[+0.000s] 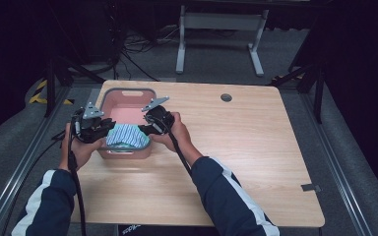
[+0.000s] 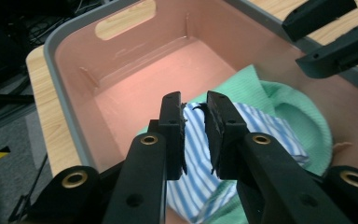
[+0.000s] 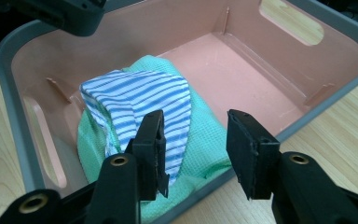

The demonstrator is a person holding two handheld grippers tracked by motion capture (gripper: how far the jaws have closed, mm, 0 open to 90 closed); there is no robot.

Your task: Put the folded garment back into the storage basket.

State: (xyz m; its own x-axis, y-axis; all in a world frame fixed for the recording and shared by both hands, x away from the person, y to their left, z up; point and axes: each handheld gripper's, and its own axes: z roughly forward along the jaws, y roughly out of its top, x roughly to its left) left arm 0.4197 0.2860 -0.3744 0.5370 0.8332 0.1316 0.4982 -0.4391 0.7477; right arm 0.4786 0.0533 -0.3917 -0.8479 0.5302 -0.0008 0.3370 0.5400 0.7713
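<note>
A pink bin with a grey rim (image 1: 128, 91) stands at the table's left. In it a blue-and-white striped cloth (image 1: 127, 135) lies over a green cloth (image 3: 200, 144) at the near end. My left gripper (image 2: 195, 105) is shut on one edge of the striped cloth (image 2: 256, 126), which rises in a peak toward it. Over the bin's near right rim my right gripper (image 3: 196, 123) is open. Nothing lies between its jaws, and the striped cloth (image 3: 140, 95) sits just past its left jaw. Both grippers, left (image 1: 109, 125) and right (image 1: 145, 129), flank the cloths.
The far half of the bin's floor (image 2: 168, 70) is bare pink plastic, with handle slots in the end walls. The wooden table (image 1: 236, 147) stretches to the right, with a round cable hole (image 1: 226, 97) near its far edge. A desk frame and cables stand beyond.
</note>
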